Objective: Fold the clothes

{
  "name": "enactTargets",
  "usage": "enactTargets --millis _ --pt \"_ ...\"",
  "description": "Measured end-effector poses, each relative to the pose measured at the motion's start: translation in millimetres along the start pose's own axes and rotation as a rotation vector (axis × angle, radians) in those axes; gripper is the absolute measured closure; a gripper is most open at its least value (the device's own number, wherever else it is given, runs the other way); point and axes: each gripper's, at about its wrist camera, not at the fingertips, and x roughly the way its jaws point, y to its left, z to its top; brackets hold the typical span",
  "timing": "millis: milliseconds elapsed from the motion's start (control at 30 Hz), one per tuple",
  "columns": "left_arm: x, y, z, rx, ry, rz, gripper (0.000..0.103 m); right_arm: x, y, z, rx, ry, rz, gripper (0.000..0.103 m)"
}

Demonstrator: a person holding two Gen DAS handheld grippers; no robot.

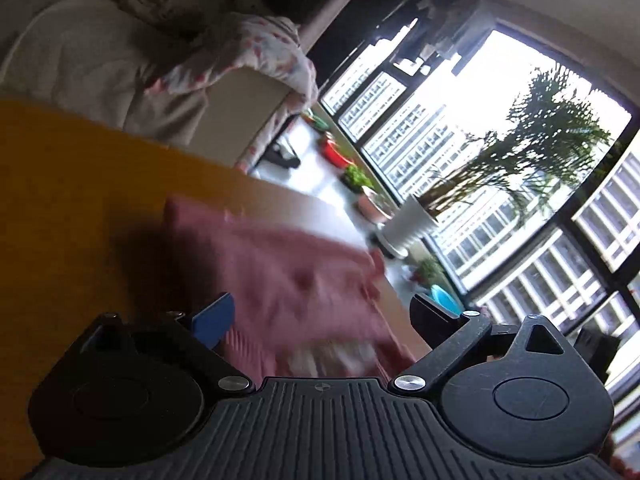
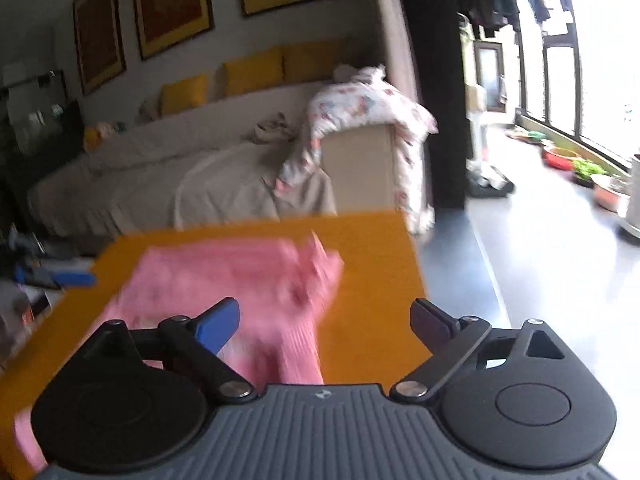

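Observation:
A pink ribbed garment [image 2: 224, 280] lies bunched on the orange table [image 2: 368, 280], blurred by motion. It also shows in the left wrist view [image 1: 280, 272], on the same table [image 1: 80, 200]. My right gripper [image 2: 324, 320] is open, its fingers spread wide just above the near part of the garment, holding nothing. My left gripper [image 1: 324, 316] is open too, fingers wide over the garment's near edge, with cloth between them but not pinched.
A beige sofa [image 2: 180, 168] with a floral blanket [image 2: 360, 112] over its arm stands beyond the table. Potted plants [image 1: 412, 220] and bowls [image 2: 560, 156] line the floor by the big window. The table's right edge [image 2: 416, 272] drops to the floor.

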Motion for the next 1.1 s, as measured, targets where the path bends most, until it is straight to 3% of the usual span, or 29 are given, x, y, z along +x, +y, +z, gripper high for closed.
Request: enactTargets --millis 33,100,167,367,433,500,567,800,967,1033,1100 --pt "-6.6 2.3 -9.1 -0.022 0.002 -0.006 0.004 -14.4 -2.2 -14.3 0.015 0.008 -0.009 0.013" --pt "-16.4 6.9 -25.5 -0.06 0.002 -0.006 0.003 -35.9 -5.5 -42.9 0.077 0.022 -0.009 0.037" --pt "-26.8 6.5 -38.0 -0.07 -0.011 0.005 0.003 -52.6 -7.8 -69.1 0.148 0.037 -0.001 0.047" --pt "-72.8 6.0 -51.3 -0.13 -0.121 0.031 0.001 -55.6 -13.9 -112.3 0.261 0.019 -0.084 0.047" --pt "-84.9 5.5 -49.1 -0.131 -0.144 0.047 0.0 -56.7 -1.0 -107.7 0.188 0.013 -0.066 0.05" --pt "-89.4 3.9 -47.7 -0.126 -0.149 0.051 0.0 -57.9 11.8 -103.0 0.114 0.006 -0.047 0.077" --pt "-89.4 0.9 -47.3 -0.122 -0.147 0.046 0.0 -59.0 24.7 -98.4 0.041 0.0 -0.029 0.096" --pt "-89.7 -9.8 -45.8 -0.108 -0.137 0.03 0.0 -61.5 70.4 -84.1 -0.218 -0.008 0.04 0.099" --pt "-80.2 -18.9 -49.4 -0.074 -0.1 0.017 0.0 -42.4 111.5 -103.3 -0.419 0.192 0.169 0.099" --pt "-75.4 -21.4 -51.3 -0.052 -0.082 0.024 0.0 -40.5 116.4 -106.5 -0.419 0.209 0.189 0.097" --pt "-71.7 -22.9 -52.6 -0.029 -0.065 0.042 0.0 -39.4 119.9 -107.9 -0.409 0.228 0.218 0.089"
